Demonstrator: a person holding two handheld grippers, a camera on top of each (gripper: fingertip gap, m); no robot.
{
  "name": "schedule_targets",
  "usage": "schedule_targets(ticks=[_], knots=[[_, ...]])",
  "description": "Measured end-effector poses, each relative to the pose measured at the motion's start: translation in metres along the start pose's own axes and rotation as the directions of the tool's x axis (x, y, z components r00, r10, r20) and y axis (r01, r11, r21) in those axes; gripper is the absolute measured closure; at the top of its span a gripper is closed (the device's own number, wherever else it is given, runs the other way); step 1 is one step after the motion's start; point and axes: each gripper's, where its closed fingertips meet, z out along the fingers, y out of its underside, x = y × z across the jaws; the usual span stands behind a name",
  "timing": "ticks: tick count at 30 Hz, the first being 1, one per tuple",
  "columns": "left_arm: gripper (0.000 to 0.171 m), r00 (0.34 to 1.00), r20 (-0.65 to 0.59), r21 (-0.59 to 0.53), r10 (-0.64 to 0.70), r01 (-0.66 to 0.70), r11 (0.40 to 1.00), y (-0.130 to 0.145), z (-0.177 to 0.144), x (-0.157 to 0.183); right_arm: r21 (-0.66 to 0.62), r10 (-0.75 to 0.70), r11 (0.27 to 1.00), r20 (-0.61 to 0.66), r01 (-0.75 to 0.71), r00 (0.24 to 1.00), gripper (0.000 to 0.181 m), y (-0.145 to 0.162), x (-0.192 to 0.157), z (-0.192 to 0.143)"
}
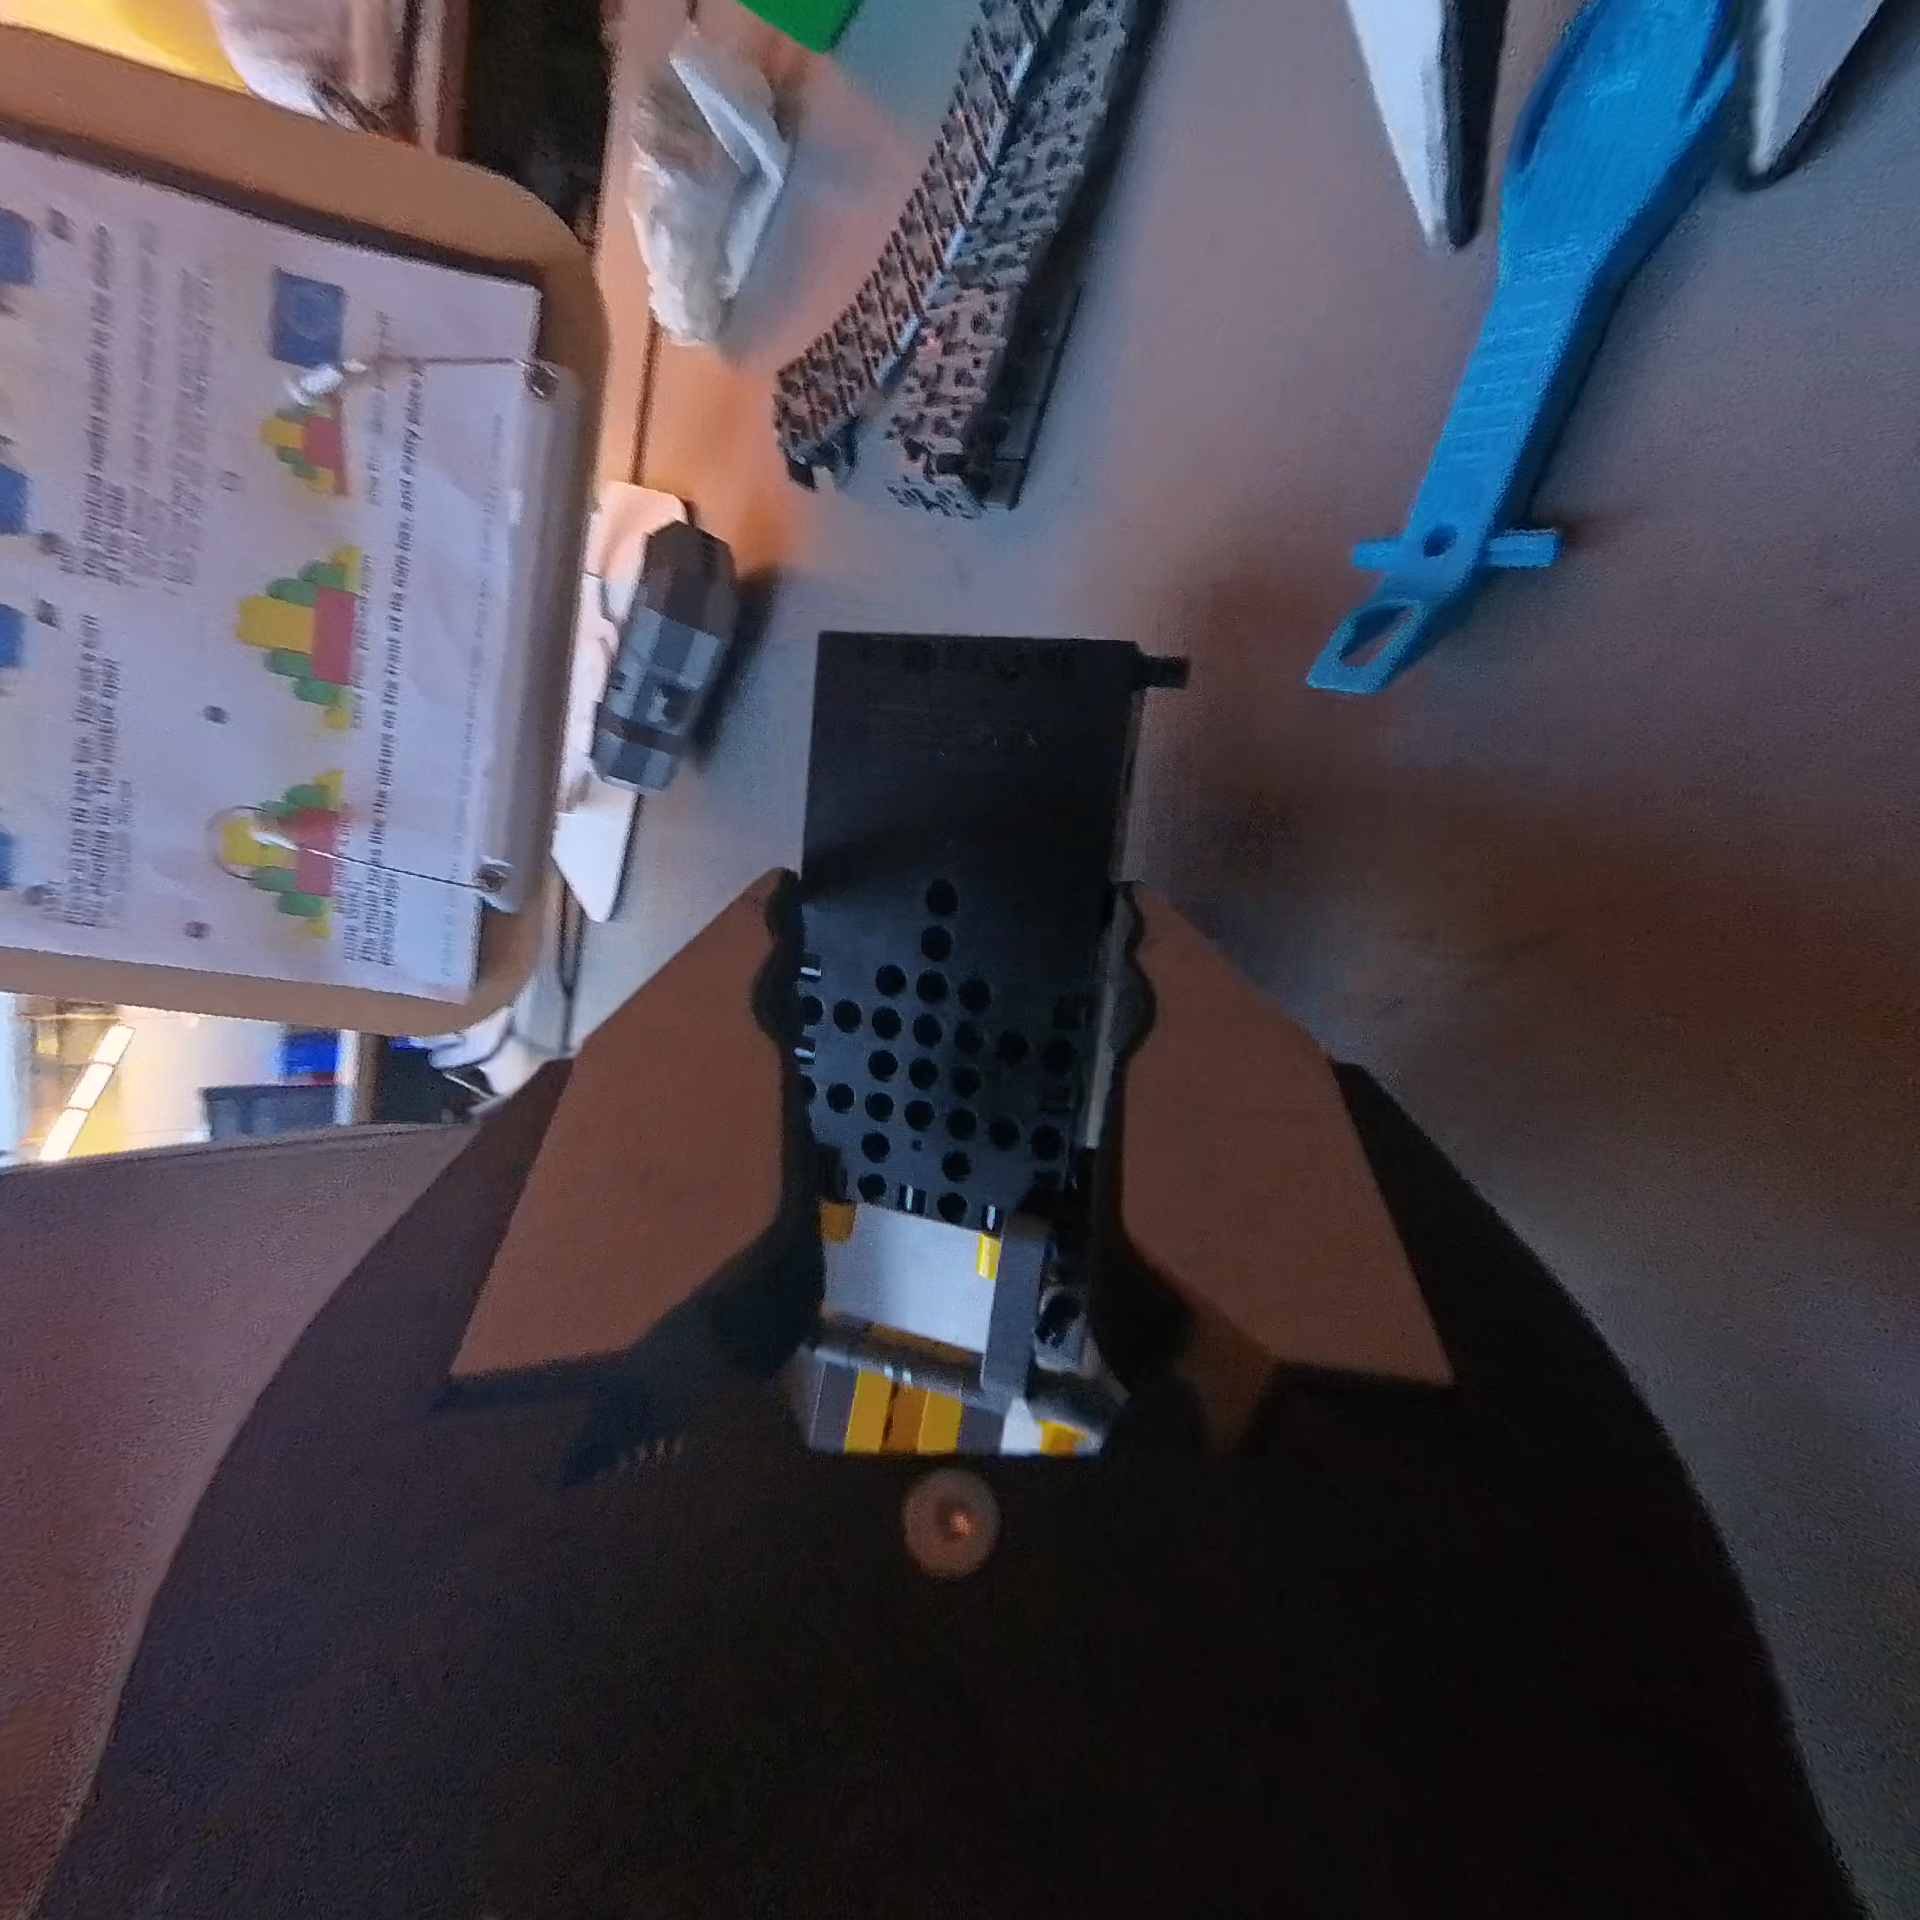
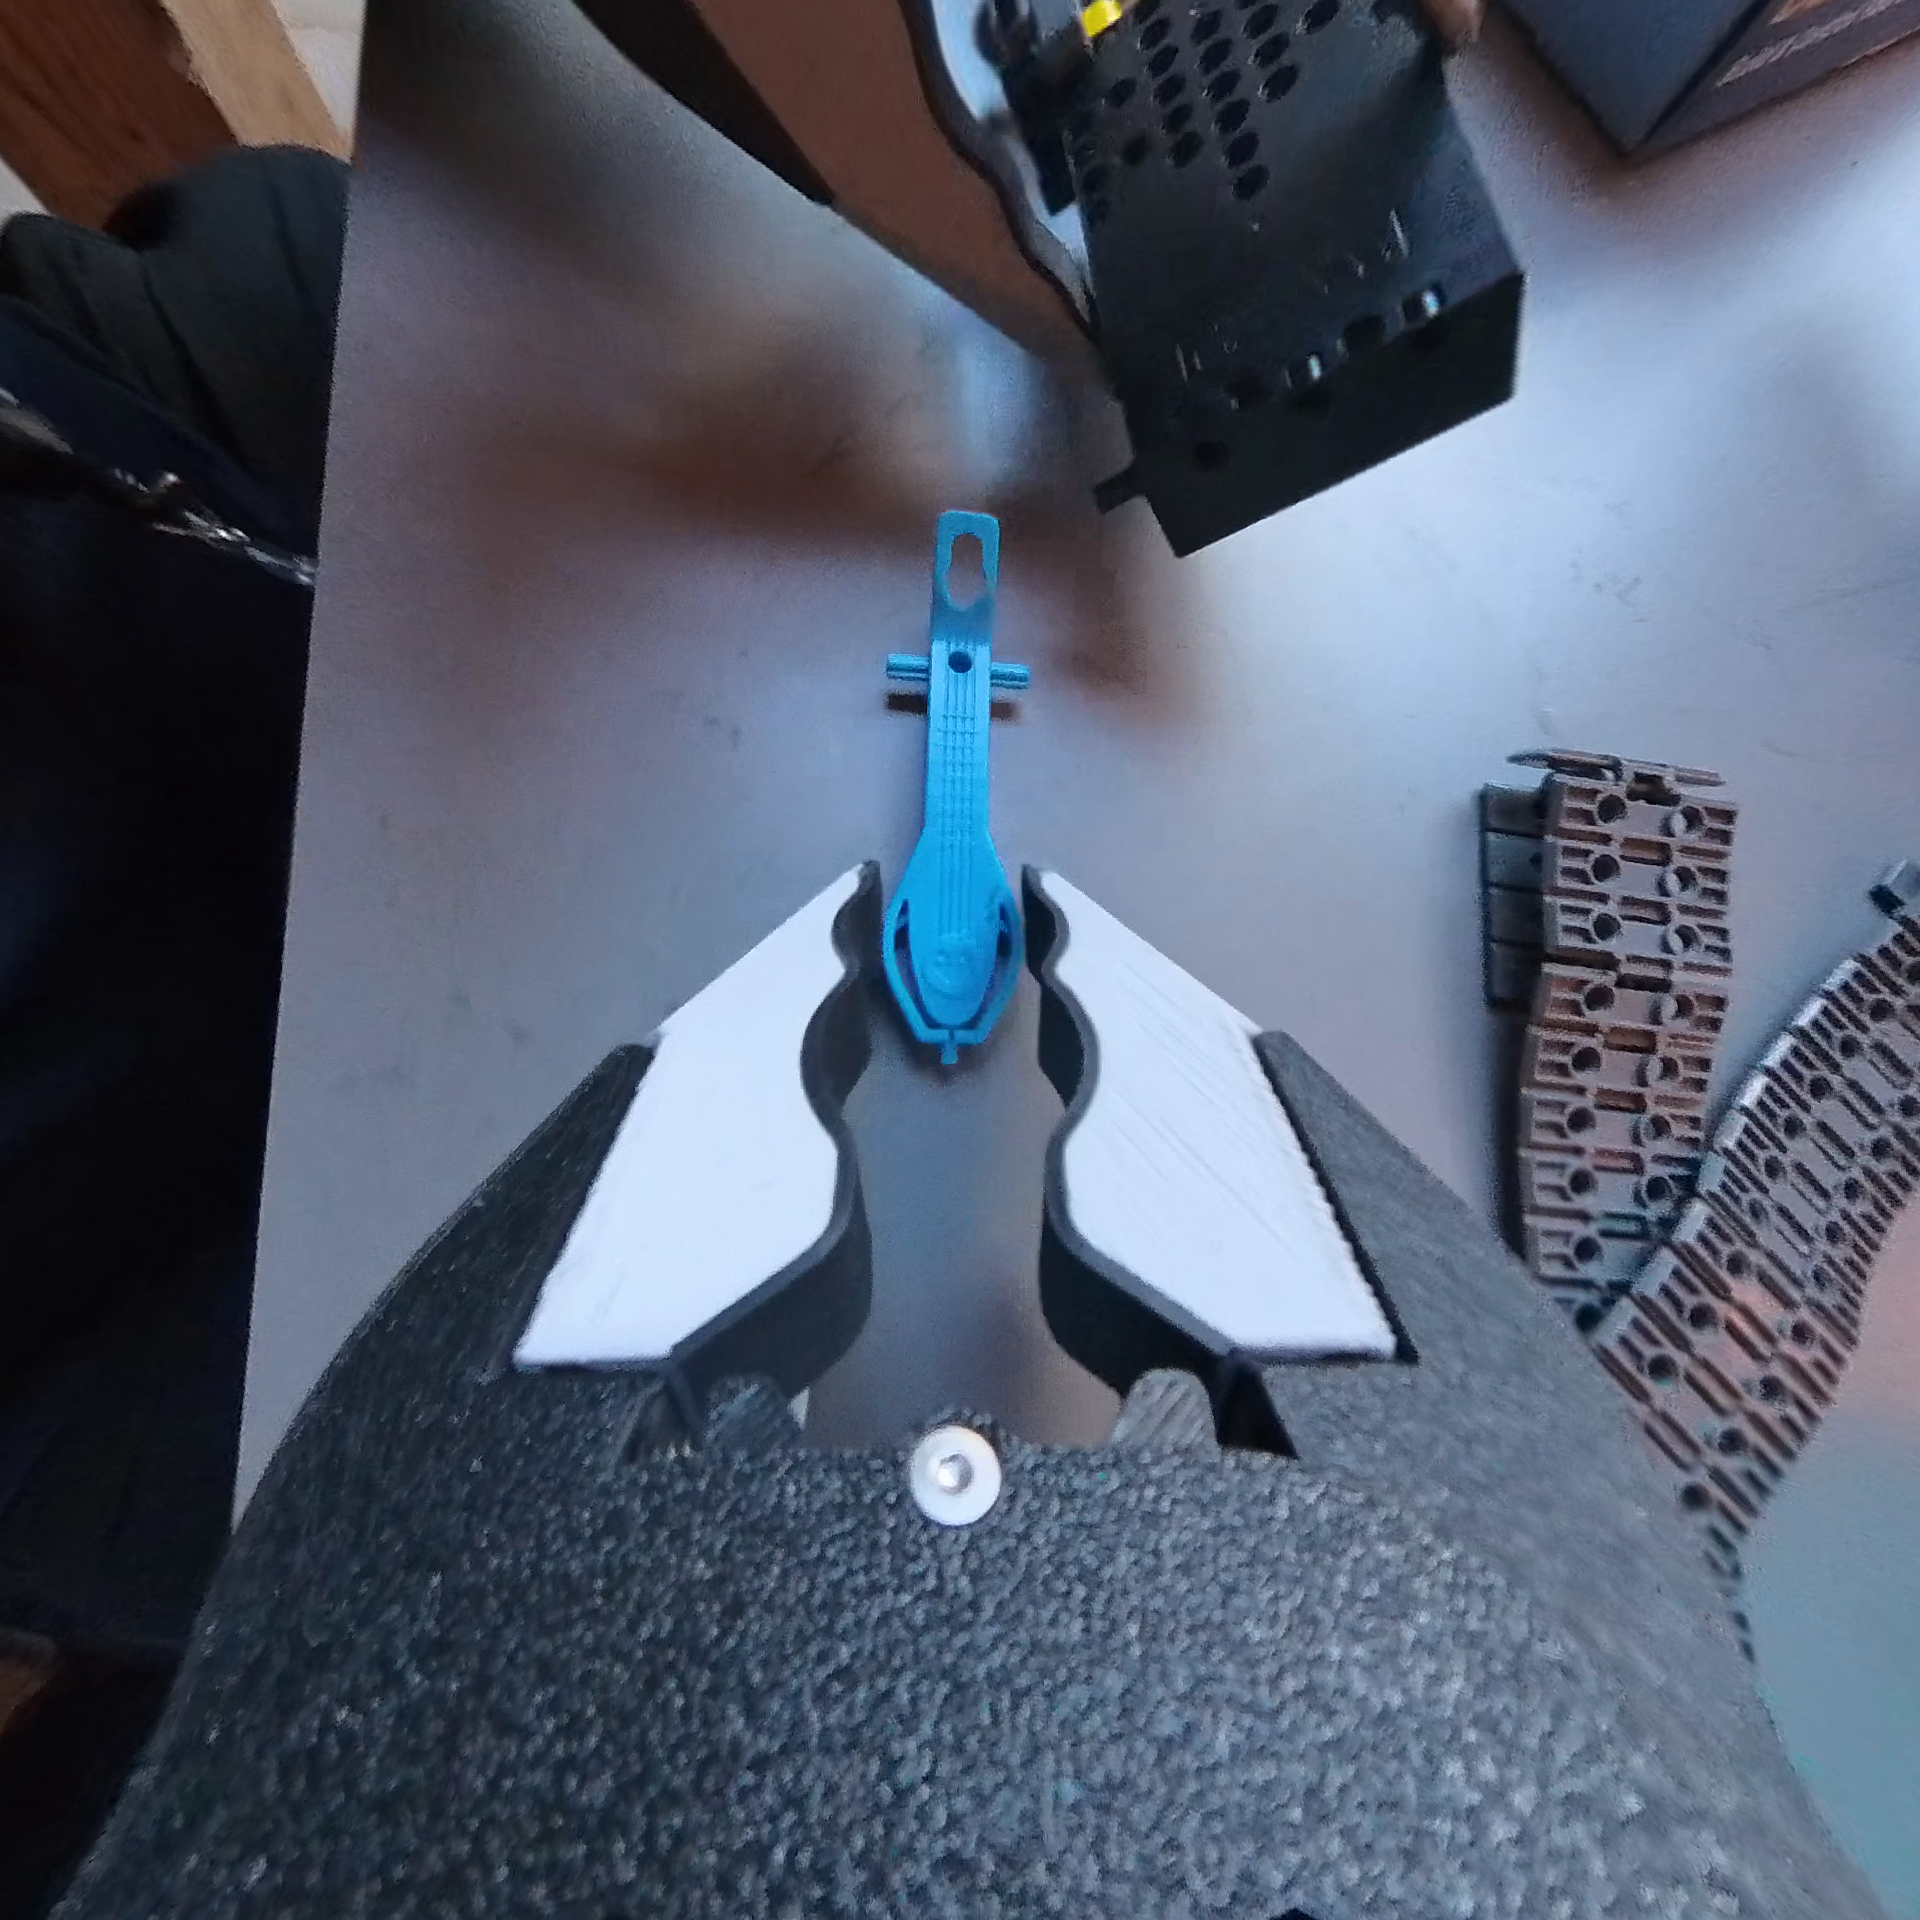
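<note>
My left gripper (image 1: 956, 914) is shut on a black box with round holes (image 1: 956, 790), gripped by its two long sides; grey and yellow parts sit at the box's near end. The same box (image 2: 1299, 260) shows at the top of the right wrist view, held above the grey table. My right gripper (image 2: 945, 883) is open, its white fingers (image 2: 727, 1122) either side of the round end of a blue plastic guitar-shaped piece (image 2: 956, 790) lying flat on the table. That piece also shows in the left wrist view (image 1: 1538, 343), with the right gripper's fingertips beside it.
Two brown-grey perforated linked strips (image 2: 1631, 1039) lie to the right of my right gripper, also in the left wrist view (image 1: 935, 312). A wooden board with a printed sheet (image 1: 291, 582), a small grey block (image 1: 665, 655) and a crumpled bag (image 1: 707, 177) lie left. A dark box (image 2: 1704, 62) sits far right. My right tips are about 25 cm from the small grey block (image 1: 665, 655), my left tips only 20 cm.
</note>
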Motion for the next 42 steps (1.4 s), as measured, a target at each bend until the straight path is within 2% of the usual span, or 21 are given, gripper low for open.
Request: schedule_targets(ticks=[4,10,14,17,22,30,33,39,42], knots=[[0.113,0.991,-0.077,-0.030,-0.108,0.106,0.994,0.007,0.005,0.008,-0.008,-0.005,1.000,-0.015,0.005,1.000,0.146,0.006,-0.002,-0.008],[0.113,0.969,-0.141,-0.028,-0.203,0.201,0.979,0.009,0.006,0.009,0.005,0.029,1.000,-0.026,-0.029,0.999,0.142,0.011,0.001,-0.012],[0.113,0.913,-0.266,-0.054,-0.309,0.307,0.950,0.011,0.007,0.014,-0.016,0.050,0.998,-0.100,-0.052,0.994,0.141,0.017,0.017,-0.017],[0.114,0.871,-0.326,-0.080,-0.367,0.362,0.929,0.014,0.007,0.016,-0.019,0.077,0.997,-0.157,-0.081,0.985,0.146,0.022,0.027,-0.022],[0.113,0.840,-0.367,-0.090,-0.401,0.397,0.914,0.015,0.008,0.017,0.063,0.082,0.995,-0.086,-0.077,0.993,0.144,0.005,0.008,-0.020],[0.113,0.831,-0.398,-0.099,-0.389,0.383,0.918,0.014,0.006,0.018,0.006,0.047,0.999,-0.056,-0.047,0.997,0.139,-0.001,0.009,0.002],[0.113,0.832,-0.407,-0.105,-0.377,0.367,0.924,0.013,0.004,0.020,-0.010,0.032,0.999,-0.013,-0.032,0.999,0.160,0.003,0.005,-0.001],[0.114,0.789,-0.442,-0.107,-0.426,0.425,0.899,0.010,0.002,0.020,-0.072,0.036,0.996,-0.103,-0.043,0.994,0.152,0.020,0.022,-0.019],[0.115,0.771,-0.447,-0.100,-0.453,0.461,0.882,0.009,0.002,0.019,-0.052,0.042,0.997,-0.116,-0.048,0.992,0.150,0.019,0.019,-0.027]])
